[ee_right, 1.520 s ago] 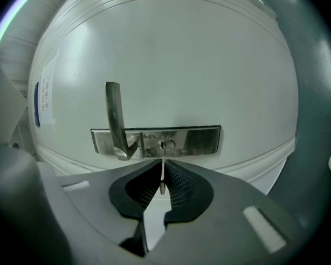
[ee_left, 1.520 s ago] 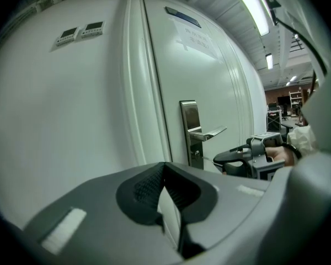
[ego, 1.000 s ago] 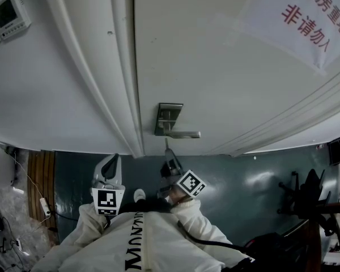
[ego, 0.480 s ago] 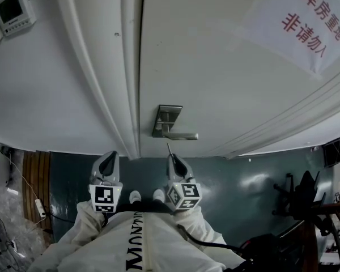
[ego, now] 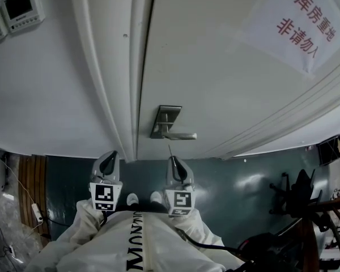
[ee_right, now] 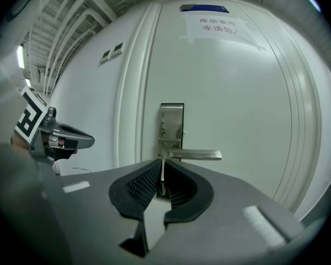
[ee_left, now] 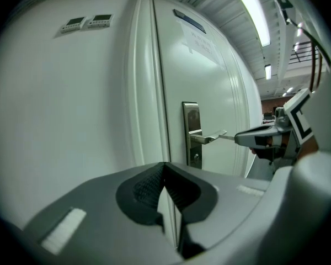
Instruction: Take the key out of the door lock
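Key point(ee_right: 161, 176) clear of the lock plate point(ee_right: 171, 120), pinched in right gripper point(ee_right: 162, 164) jaws, its bow hidden between them, left gripper point(ee_left: 165, 167) jaws closed empty, white door point(ego: 226, 84), red-lettered sign point(ego: 306, 21) cut off, grey-green floor point(ego: 226, 180).

Soft, even light covers the white door point(ego: 215, 67), with almost no hard shadow; fluorescent strips point(ee_left: 259, 15) glow bright on the ceiling in the left gripper view; a pale glare patch sits on the dark floor point(ego: 246, 183); the lock plate point(ee_right: 171, 123) shows dull reflections; both gripper views bow straight lines and fade to black round edges; the nearest foreground is soft.
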`<state>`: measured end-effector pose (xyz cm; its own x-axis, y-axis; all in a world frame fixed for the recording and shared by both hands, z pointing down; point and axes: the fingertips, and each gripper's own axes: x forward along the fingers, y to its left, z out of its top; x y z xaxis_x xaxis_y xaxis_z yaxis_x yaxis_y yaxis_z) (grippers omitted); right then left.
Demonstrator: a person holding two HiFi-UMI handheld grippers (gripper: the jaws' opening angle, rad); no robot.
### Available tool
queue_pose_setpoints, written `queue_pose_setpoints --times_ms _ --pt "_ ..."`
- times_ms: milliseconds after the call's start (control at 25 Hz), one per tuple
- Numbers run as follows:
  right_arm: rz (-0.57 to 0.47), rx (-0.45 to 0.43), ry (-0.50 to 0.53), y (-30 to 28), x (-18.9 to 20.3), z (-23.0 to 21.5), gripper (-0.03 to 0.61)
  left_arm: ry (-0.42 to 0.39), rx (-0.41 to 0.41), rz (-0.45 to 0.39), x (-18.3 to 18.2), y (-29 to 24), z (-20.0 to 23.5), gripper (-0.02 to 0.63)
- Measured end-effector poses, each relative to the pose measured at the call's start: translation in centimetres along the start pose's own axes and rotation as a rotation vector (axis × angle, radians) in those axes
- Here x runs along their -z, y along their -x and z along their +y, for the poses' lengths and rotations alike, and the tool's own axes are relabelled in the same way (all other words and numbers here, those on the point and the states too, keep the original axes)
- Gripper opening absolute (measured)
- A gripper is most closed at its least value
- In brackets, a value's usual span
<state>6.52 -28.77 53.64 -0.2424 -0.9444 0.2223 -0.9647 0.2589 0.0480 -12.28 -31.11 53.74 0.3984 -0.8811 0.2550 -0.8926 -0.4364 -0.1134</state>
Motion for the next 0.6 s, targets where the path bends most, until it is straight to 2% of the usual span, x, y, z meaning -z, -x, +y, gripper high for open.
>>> queue_pose_setpoints --times_ms 280,600 --pt "0.018 0.035 -0.016 1.0 0.5 -0.2 0.023 0.007 0.019 -0.013 0.2 0.6 0.0 0.000" --pt "0.002 0.022 -0.027 2.6 0.5 0.0 0.023 0.023 0.014 0.005 2.0 1.5 -0.5 0.000"
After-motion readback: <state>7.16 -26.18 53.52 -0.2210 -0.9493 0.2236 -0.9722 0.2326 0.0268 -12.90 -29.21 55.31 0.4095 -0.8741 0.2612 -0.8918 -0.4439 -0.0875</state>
